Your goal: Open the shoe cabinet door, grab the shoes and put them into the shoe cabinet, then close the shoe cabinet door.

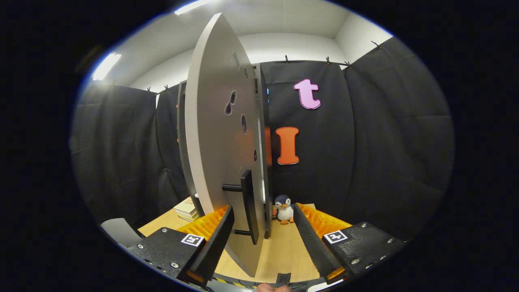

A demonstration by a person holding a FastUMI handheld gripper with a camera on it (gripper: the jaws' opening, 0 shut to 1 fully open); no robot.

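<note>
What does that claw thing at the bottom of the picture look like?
The gripper has two black fingers with ridged, saw-like inner pads, backed by ribbed orange plastic. Each sits on a black block with silver screws and a small square black-and-white marker.

The shoe cabinet door [215, 134] looks like smooth, matt grey board, and its handle [247, 205] is matt black, likely metal or plastic. The counter [284, 251] shows pale wood grain with a low sheen. The gripper [263, 239] has fingers [215, 243] with ridged black pads, spread apart, backed by ribbed orange plastic; the penguin [284, 209] is soft plush.
</note>
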